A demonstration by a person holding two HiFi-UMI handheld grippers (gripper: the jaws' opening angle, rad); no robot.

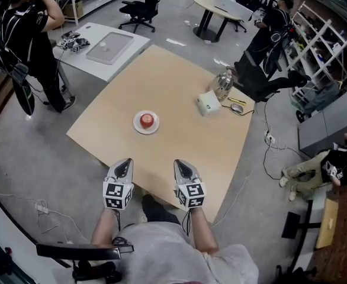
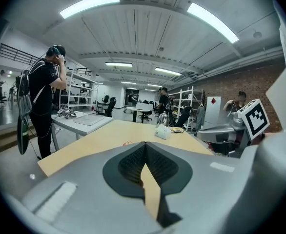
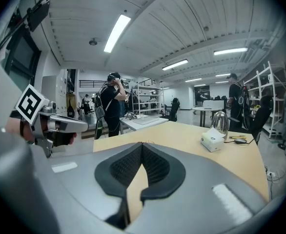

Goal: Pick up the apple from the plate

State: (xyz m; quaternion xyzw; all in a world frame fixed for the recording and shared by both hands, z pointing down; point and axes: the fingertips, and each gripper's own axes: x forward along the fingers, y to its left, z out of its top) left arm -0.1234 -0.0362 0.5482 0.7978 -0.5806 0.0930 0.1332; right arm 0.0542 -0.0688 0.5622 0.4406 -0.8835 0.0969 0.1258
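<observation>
A red apple [image 1: 147,120] sits on a small white plate [image 1: 137,127] near the middle of the light wooden table [image 1: 179,141]. Both grippers hover side by side over the table's near edge, short of the plate and pointing toward it. The left gripper [image 1: 125,164] is shut with nothing between its jaws, the plate ahead of it and slightly to the right. The right gripper [image 1: 182,165] is also shut and empty. In the left gripper view the shut jaw tips [image 2: 145,144] hide nearly all of the plate. In the right gripper view the tips [image 3: 142,144] meet over bare tabletop.
A white box [image 1: 208,103], a glass jug [image 1: 222,84] and a mouse with pens [image 1: 237,107] stand at the table's far right. A white table with a laptop [image 1: 108,46] is beyond, a person [image 1: 31,34] beside it. Cables lie on the floor.
</observation>
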